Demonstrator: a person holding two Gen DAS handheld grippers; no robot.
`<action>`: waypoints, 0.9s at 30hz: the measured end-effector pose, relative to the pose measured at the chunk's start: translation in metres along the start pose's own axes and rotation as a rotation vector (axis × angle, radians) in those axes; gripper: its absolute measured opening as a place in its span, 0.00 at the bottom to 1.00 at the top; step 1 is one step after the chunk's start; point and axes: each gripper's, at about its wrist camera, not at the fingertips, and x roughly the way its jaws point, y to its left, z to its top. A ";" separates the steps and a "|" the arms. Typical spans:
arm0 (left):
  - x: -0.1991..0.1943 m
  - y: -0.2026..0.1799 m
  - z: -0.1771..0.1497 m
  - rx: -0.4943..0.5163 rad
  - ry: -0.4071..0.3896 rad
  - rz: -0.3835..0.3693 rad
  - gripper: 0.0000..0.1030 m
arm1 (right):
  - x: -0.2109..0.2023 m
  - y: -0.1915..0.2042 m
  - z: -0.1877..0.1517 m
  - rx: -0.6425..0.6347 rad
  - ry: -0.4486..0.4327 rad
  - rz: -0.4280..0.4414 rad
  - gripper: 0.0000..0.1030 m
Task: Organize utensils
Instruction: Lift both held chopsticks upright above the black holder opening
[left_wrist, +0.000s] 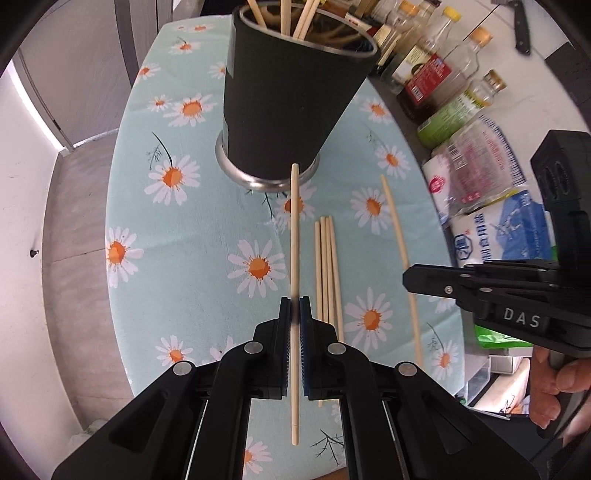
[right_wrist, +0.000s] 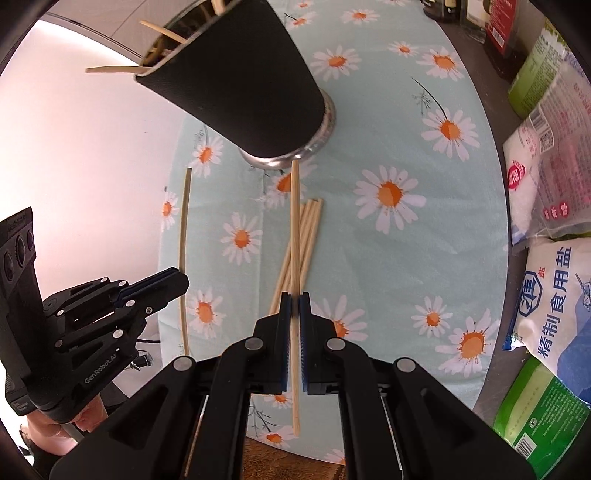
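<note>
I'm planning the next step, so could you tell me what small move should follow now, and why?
Probably lift the left claw toward the open top of the black cup and drop its chopstick in. Each claw is shut on one chopstick, the right claw on its own, the cup already holds several, and a bundle waits on the daisy cloth.

We see a pale mint tablecloth (left_wrist: 207, 229) printed with white daisies with orange centres. On it stands a matte black holder (left_wrist: 284, 103) with a silver steel base and rim. The chopsticks (left_wrist: 327, 266) are light, natural wood. Our grippers are black with blue pads (right_wrist: 303, 332). One salt bag (right_wrist: 554, 295) is white and blue.
</note>
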 end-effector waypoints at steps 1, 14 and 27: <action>-0.001 0.000 -0.001 -0.001 -0.008 -0.006 0.04 | -0.002 0.003 -0.001 -0.004 -0.011 0.005 0.05; -0.046 0.016 -0.004 0.023 -0.149 -0.125 0.04 | -0.041 0.036 0.001 -0.023 -0.175 0.137 0.06; -0.091 0.016 0.026 0.077 -0.341 -0.209 0.04 | -0.098 0.056 0.022 -0.124 -0.455 0.209 0.06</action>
